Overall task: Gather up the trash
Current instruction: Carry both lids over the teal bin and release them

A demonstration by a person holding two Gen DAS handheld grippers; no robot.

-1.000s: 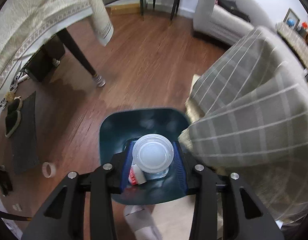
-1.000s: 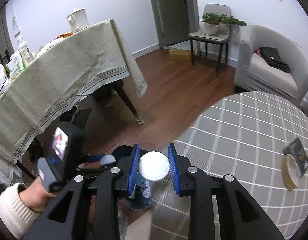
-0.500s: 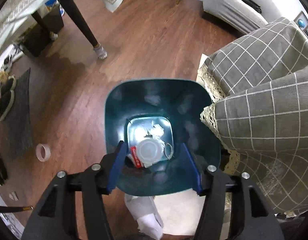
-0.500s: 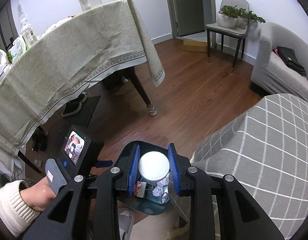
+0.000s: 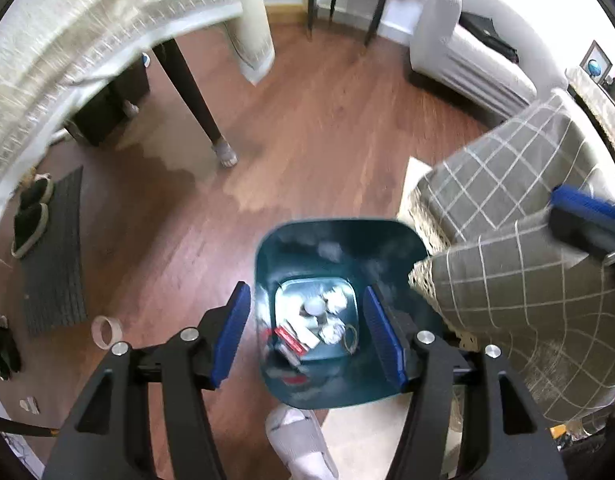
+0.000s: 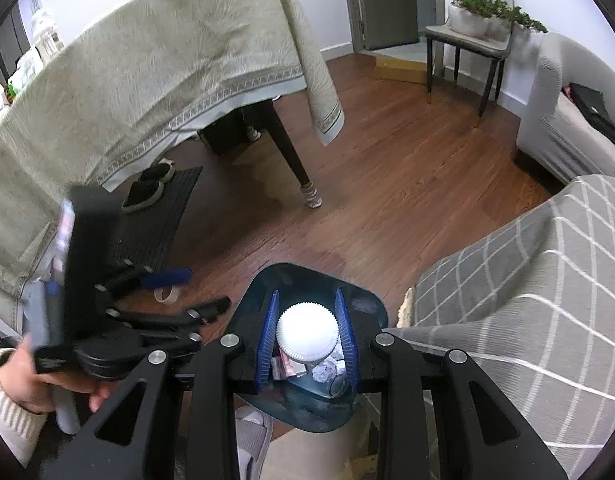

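A dark teal trash bin [image 5: 335, 388] stands on the wood floor beside a grey checked tablecloth. Inside it lie a clear cup with a white lid [image 5: 314, 307], crumpled paper [image 5: 334, 298] and a red-and-white wrapper [image 5: 291, 340]. My left gripper [image 5: 307, 340] is open and empty above the bin mouth. My right gripper [image 6: 307, 342] is shut on a bottle with a white ribbed cap [image 6: 307, 338], held above the bin [image 6: 367, 304]. The left gripper [image 6: 171, 300] also shows at the left of the right wrist view, held in a hand.
A roll of tape [image 5: 106, 332] lies on the floor left of the bin. A table with a beige cloth [image 6: 167, 72] stands to the left, with slippers on a dark mat [image 5: 53, 256] beneath. A sofa [image 5: 463, 56] and chair [image 6: 467, 44] stand at the back. A slippered foot [image 5: 303, 444] is below the bin.
My left gripper opened and let the lidded cup fall into the bin, then drew back to the left. My right gripper carried the capped bottle from over the checked table to above the bin.
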